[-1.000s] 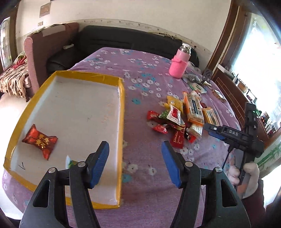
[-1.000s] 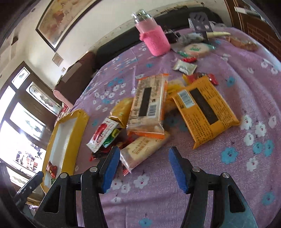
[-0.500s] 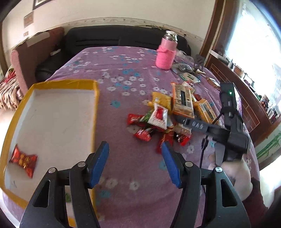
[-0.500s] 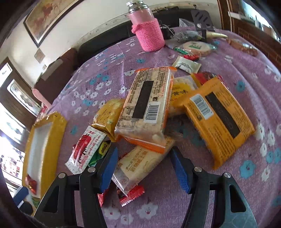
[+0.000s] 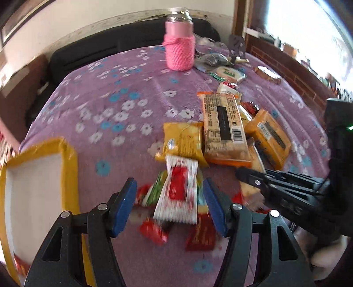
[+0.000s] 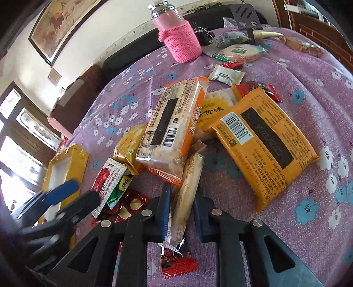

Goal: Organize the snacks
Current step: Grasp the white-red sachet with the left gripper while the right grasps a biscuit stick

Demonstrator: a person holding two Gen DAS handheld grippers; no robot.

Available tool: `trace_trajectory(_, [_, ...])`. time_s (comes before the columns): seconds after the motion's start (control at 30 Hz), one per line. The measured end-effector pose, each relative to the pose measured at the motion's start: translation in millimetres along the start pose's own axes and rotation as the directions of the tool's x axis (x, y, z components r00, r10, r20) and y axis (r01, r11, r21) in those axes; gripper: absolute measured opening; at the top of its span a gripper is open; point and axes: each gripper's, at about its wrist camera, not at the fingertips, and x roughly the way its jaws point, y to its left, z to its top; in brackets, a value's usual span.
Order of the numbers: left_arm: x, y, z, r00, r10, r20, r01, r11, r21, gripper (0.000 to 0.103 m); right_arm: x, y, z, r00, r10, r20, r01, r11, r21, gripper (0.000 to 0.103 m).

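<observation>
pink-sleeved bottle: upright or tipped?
Upright. The pink-sleeved bottle stands on the purple tablecloth, steel cap on top.

Glossy plastic snack wrappers (image 6: 264, 141); matt floral cloth tablecloth (image 6: 308, 72); rough knitted bottle sleeve (image 6: 182, 43); metal cap (image 6: 162, 8).

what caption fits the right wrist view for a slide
Right gripper closing on a pale snack packet amid a snack pile on purple cloth.

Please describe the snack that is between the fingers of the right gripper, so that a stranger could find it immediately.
Find the pink bottle, then come down to the snack pile on the purple cloth. At its near edge the right gripper is closing on a cracker pack. It is pale beige, long and narrow, half tucked under the big orange-edged pack.
</observation>
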Motion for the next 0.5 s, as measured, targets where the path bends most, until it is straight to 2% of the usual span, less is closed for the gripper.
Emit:
trace_trajectory(0.03, [5.0,-2.1,2.1,1.0,0.006,-0.009,-0.006,1.0,0.018,0.057,0.2,-1.7,0.9,1.0,0.009,-0.003,-0.009,1.0,0.005,0.019])
trace_trajectory(0.1, [15.9,-8.4,4.2,0.999,0.034,-0.038,-0.032,0.998,0.061,0.029,-0.1,-4.0,1.3,1.0,0.027,-0.007,-0.027,1.0,0.008,0.019])
trace_trajectory(0.27, [10.5,-11.8,0.9,0.998,0.067,-0.016,-0.066,0.996,0.063,0.027,0.0,-3.3,1.3,0.999,0.045,-0.009,-0.045,0.999,0.007,0.017])
trace_trajectory(0.5, [-23.3,7.7,-10.7,0.999,0.029,0.044,-0.027,0.999,-0.044,0.027,-4.2,-2.8,0.4,0.994,0.11,-0.013,-0.109,0.994,0.019,0.012])
